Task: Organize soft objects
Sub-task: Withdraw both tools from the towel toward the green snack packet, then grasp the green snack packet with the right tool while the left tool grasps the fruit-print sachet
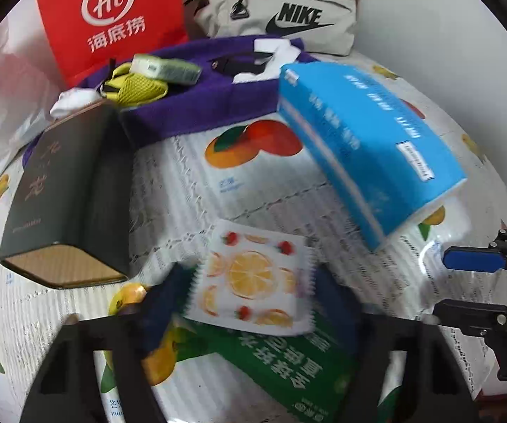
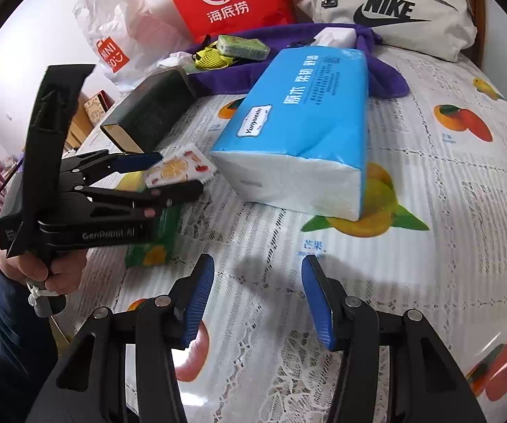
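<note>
Holding my left gripper [image 1: 253, 303] around a small white square packet printed with orange slices and strawberries [image 1: 251, 280], dark blue pads on each side of it; frame is blurred there so I cannot tell if the pads press it or just flank it. Packet lies on top of a green flat plastic pack with white lettering [image 1: 288, 366], both on the white plastic tablecloth printed with mangoes and oranges [image 2: 447, 211]. From the right wrist view the left gripper [image 2: 174, 176] comes in from the left, a hand [image 2: 52, 275] on its handle, and the packet [image 2: 179, 167] sits between its two fingers, upper blue pad just beside the packet's edge

My right gripper [image 2: 258, 298] hangs over bare tablecloth, jaws moderately apart, nothing between the blue pads. In the left view it [image 1: 440, 282] shows at the right edge

Big blue plastic-wrapped tissue pack with white ends [image 2: 306, 130] lies near the packet, to the right of it. Dark green rectangular tin with gold lettering [image 1: 63, 197] lies on its side to the left. Behind: purple towel [image 1: 197, 109] with a yellow mesh item [image 1: 137, 86] and a small green-white pack [image 1: 165, 67] on it. Red paper bag with white logo [image 1: 112, 14], beige Nike pouch [image 2: 390, 10] and clear plastic bag [image 2: 112, 35] stand along the wall
</note>
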Motion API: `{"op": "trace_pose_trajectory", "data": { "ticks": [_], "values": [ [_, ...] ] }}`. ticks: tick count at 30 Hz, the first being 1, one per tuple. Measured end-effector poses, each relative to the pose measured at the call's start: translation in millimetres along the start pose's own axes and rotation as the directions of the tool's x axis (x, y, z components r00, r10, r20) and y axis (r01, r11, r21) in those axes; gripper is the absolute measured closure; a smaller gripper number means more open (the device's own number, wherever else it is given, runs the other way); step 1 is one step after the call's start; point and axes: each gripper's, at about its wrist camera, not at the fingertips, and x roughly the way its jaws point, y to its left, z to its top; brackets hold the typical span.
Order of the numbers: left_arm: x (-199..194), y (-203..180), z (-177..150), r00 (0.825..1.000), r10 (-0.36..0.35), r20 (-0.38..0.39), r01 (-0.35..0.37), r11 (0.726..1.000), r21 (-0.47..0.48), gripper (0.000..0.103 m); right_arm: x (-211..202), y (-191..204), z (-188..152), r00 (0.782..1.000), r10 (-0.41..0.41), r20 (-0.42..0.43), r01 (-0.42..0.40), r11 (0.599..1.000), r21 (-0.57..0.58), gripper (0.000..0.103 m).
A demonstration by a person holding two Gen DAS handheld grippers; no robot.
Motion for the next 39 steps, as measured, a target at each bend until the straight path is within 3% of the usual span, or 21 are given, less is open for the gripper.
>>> {"op": "trace_pose_trajectory", "data": {
  "ticks": [2, 8, 10, 13, 29, 35, 39],
  "values": [
    [-1, -5, 0, 1.0, -0.013, 0.002, 0.013, 1.0, 0.026, 0.055, -1, -1, -2, 1.0, 0.001, 0.004, -0.001, 1.0, 0.008, 0.051],
    [-5, -9, 1, 0.999, -0.032, 0.005, 0.031, 0.999, 0.036, 0.074, -3, 0, -5, 1.0, 0.001, 0.009, -0.001, 1.0, 0.008, 0.051],
    [-6, -10, 0, 0.999, -0.035, 0.005, 0.035, 0.999, 0.038, 0.088, -3, -1, -6, 1.0, 0.003, 0.008, -0.003, 1.0, 0.01, 0.051],
    [-12, -6, 1, 0.999, -0.042, 0.02, 0.042, 0.999, 0.022, 0.094, -4, 2, -7, 1.0, 0.012, 0.008, -0.012, 1.0, 0.009, 0.052],
    [-26, 19, -1, 0.992, -0.108, 0.063, 0.113, 0.99, -0.085, 0.099, 9, 36, -4, 0.998, 0.059, -0.025, -0.06, 0.997, -0.045, 0.052],
    [-42, 27, -3, 0.99, -0.104, 0.094, 0.113, 0.988, -0.102, 0.099, 9, 43, 3, 0.997, 0.073, -0.012, -0.073, 0.996, -0.042, 0.052],
    [-56, 36, -6, 0.993, -0.06, 0.104, 0.072, 0.991, -0.117, 0.099, 14, 55, 9, 0.997, 0.078, -0.008, -0.079, 0.995, -0.064, 0.052]
  ]
}}
